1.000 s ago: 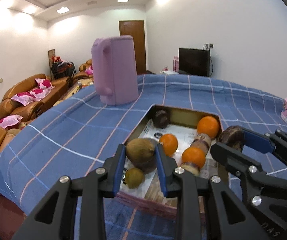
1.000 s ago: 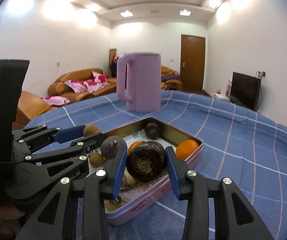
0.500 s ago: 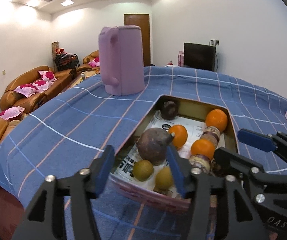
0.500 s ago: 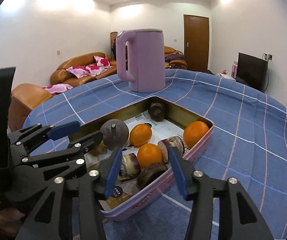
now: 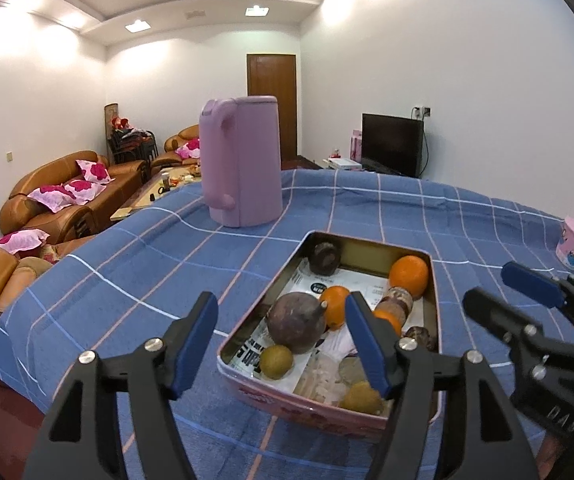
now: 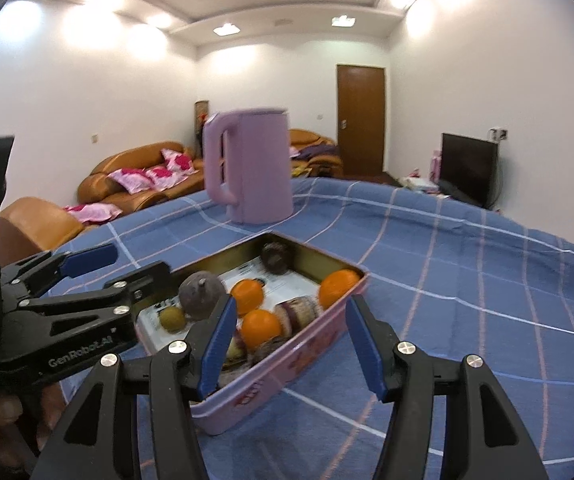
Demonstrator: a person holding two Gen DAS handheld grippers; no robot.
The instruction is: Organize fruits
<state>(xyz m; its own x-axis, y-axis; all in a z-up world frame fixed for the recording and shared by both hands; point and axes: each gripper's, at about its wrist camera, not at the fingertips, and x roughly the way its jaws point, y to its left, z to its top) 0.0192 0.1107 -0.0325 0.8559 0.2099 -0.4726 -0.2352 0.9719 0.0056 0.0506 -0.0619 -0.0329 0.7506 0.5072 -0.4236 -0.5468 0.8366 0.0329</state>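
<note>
A pink tin tray [image 5: 327,420] [image 6: 287,368] lies on the blue checked cloth. It holds a round dark purple fruit [image 5: 295,328] [image 6: 201,294], three oranges, the far one [image 5: 409,276] [image 6: 339,282], small greenish fruits [image 5: 276,362] and dark brown ones [image 5: 324,258] [image 6: 276,258]. My left gripper [image 5: 279,308] hovers over the tray's near left corner. Its jaws are opening and nothing is pressed between them. My right gripper [image 6: 291,306] stands open over the tray's near right side, also gripping nothing. Each gripper shows in the other's view, the right gripper [image 5: 487,286] and the left gripper [image 6: 141,262].
A tall purple kettle [image 5: 243,168] [image 6: 251,168] stands on the cloth beyond the tray. A pink cup [image 5: 573,242] sits at the far right. The table's edge drops off to the left, with brown sofas [image 5: 59,196] behind it.
Both grippers opened and drew back. The purple fruit left the left jaws and the dark brown fruit left the right jaws; both now lie in the tray.
</note>
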